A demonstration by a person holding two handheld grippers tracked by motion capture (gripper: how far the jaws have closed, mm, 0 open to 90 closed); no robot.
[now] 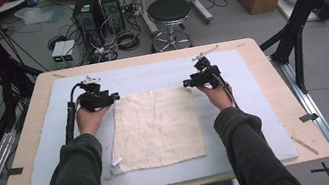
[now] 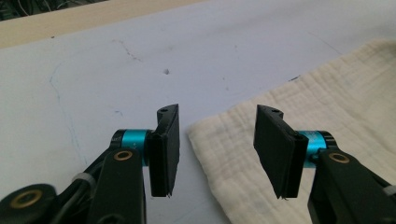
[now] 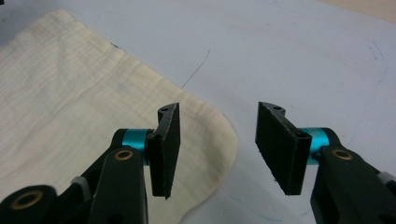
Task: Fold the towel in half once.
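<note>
Cloth [image 1: 156, 126]: flat on the blue mat [image 1: 256, 107], far corners between spread jaws.
Left gripper [image 2: 217, 140]: open, empty.
Right gripper [image 3: 218, 140]: open, empty.
Risk: closing too high misses the thin corner or bunches it.

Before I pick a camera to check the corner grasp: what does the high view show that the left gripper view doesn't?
High view alone: the whole cloth laid flat, the white tag at its near left corner, the right gripper, both forearms. Left gripper view alone: the cloth's corner lying between the open jaws of the left gripper, and fine scratches on the mat. Both: cloth, blue mat, wooden table edge.
</note>
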